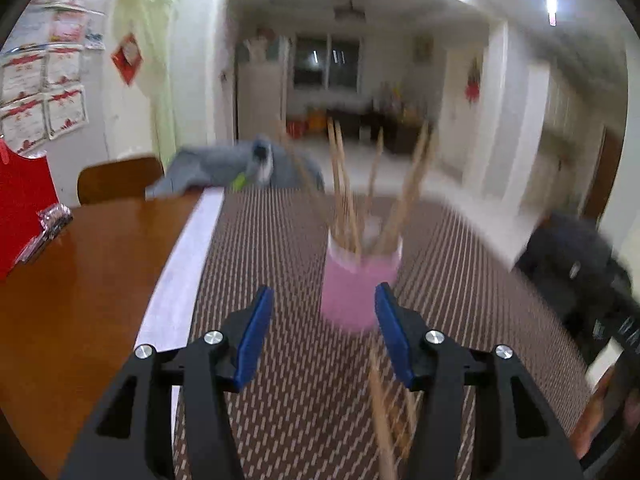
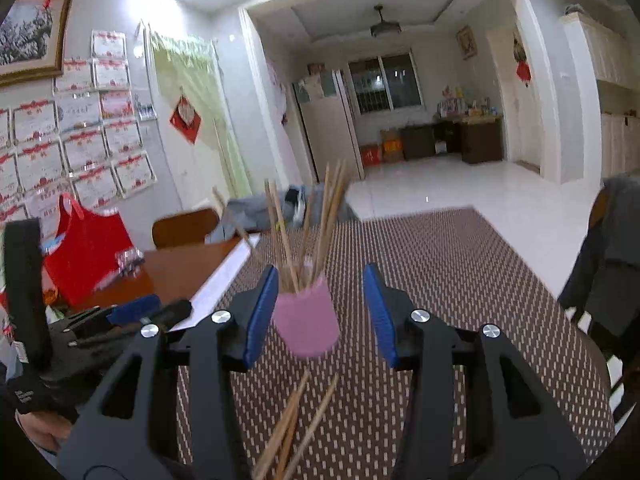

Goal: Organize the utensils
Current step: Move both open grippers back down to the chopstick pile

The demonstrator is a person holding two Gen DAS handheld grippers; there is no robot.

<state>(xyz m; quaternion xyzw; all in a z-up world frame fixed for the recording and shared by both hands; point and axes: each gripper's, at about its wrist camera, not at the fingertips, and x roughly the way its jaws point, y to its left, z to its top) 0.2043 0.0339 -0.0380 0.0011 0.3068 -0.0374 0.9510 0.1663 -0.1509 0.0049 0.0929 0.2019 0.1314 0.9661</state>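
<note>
A pink cup (image 1: 358, 280) holding several wooden chopsticks (image 1: 352, 196) stands on the brown patterned mat (image 1: 280, 248). My left gripper (image 1: 324, 304) is open and empty, just short of the cup, with the jaws wide apart. Loose chopsticks (image 1: 382, 412) lie on the mat below it. In the right wrist view the same cup (image 2: 306, 322) with chopsticks (image 2: 320, 224) stands between my open right gripper's (image 2: 320, 284) jaws, a little ahead. Loose chopsticks (image 2: 292, 428) lie on the mat near that gripper. The left gripper (image 2: 132, 312) shows at the left there.
The mat lies on a wooden table (image 1: 72, 280) with a white strip (image 1: 188, 264) along the mat's edge. A red bag (image 2: 86, 252) stands at the left. Grey cloth (image 1: 240, 168) hangs on a chair at the far edge. A dark jacket (image 1: 580, 264) is at the right.
</note>
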